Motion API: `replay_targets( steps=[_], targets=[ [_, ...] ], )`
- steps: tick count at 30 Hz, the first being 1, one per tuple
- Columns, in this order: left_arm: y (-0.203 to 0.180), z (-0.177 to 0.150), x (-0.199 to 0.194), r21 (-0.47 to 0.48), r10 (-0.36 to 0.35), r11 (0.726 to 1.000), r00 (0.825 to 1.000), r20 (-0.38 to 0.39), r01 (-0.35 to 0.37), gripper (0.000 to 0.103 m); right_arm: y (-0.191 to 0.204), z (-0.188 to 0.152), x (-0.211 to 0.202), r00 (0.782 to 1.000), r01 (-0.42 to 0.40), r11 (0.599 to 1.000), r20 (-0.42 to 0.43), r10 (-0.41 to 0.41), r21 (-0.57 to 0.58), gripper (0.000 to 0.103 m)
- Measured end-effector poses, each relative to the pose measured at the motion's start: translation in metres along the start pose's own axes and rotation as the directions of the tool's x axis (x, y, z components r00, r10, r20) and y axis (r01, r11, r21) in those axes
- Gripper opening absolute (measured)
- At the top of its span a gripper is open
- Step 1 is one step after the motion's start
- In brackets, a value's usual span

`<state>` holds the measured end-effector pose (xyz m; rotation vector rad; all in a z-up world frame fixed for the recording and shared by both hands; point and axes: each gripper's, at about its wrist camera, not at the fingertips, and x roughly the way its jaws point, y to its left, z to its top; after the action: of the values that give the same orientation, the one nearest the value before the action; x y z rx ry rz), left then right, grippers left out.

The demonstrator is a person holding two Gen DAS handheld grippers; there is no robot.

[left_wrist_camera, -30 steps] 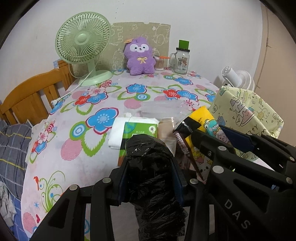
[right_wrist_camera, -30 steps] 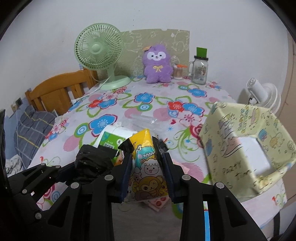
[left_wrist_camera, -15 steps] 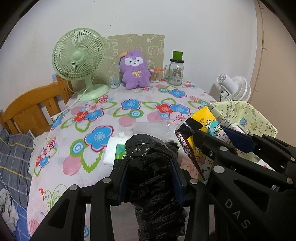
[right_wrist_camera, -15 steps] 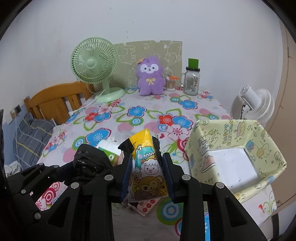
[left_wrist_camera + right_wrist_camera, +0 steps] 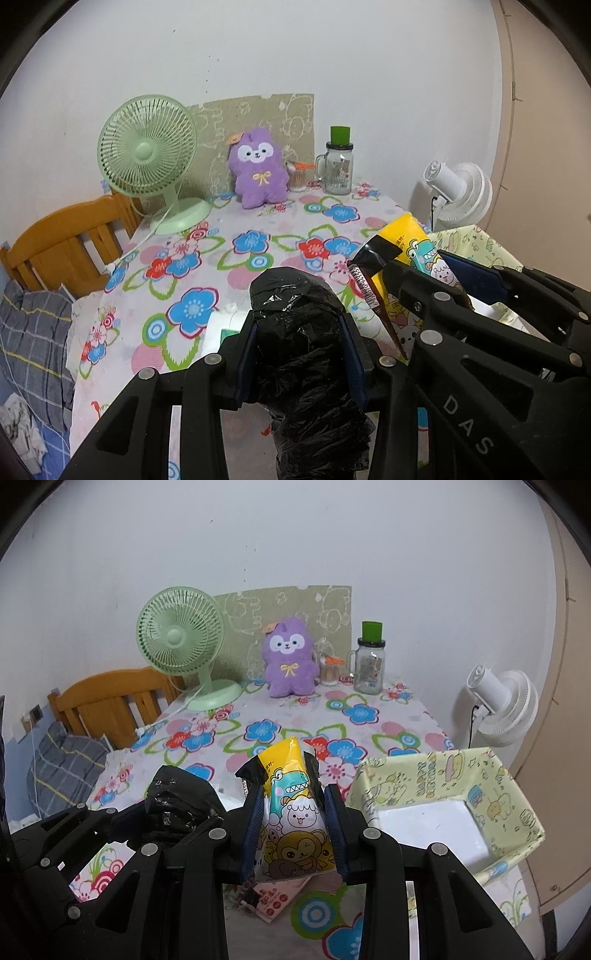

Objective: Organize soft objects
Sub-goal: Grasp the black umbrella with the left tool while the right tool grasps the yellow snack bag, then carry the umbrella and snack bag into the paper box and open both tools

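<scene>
The right gripper (image 5: 293,827), pinching the cartoon snack packet (image 5: 291,812), sits nearer the yellow paper box (image 5: 439,775) at the worktop's right edge than the left gripper (image 5: 299,354), which is pinching a black plastic bundle (image 5: 299,332).

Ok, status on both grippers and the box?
Left gripper shut on black plastic roll. Right gripper shut on cartoon snack pouch. Yellow box open, path unobstructed.

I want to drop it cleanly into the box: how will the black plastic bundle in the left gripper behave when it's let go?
The black plastic bundle looks crinkled and soft, so it probably sags rather than staying stiff. Glossy film may slip. It likely lands without rolling.
</scene>
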<state>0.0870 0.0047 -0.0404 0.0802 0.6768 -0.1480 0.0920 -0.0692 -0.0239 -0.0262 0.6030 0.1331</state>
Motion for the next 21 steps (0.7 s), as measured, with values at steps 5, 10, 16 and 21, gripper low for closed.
replay_targets(
  steps=[5, 10, 16, 21],
  targets=[
    [-0.007, 0.007, -0.006, 0.000, 0.000, 1.000, 1.000, 0.015, 0.000, 0.043, -0.007, 0.007, -0.007, 1.000, -0.001, 1.000, 0.013, 0.001, 0.002, 0.037],
    [-0.016, 0.015, -0.008, -0.005, -0.006, 1.000, 1.000, 0.023, 0.006, 0.043, -0.017, 0.012, -0.011, 1.000, -0.003, 1.000, 0.021, 0.003, 0.009, 0.037],
    [-0.030, 0.022, -0.008, -0.003, -0.010, 1.000, 0.999, 0.035, 0.010, 0.043, -0.032, 0.017, -0.015, 1.000, 0.005, 1.000, 0.026, -0.005, 0.004, 0.037],
    [-0.041, 0.026, -0.001, -0.013, -0.023, 1.000, 0.999, 0.038, 0.023, 0.043, -0.048, 0.018, -0.013, 1.000, 0.011, 1.000, 0.026, -0.012, 0.010, 0.037]
  ],
)
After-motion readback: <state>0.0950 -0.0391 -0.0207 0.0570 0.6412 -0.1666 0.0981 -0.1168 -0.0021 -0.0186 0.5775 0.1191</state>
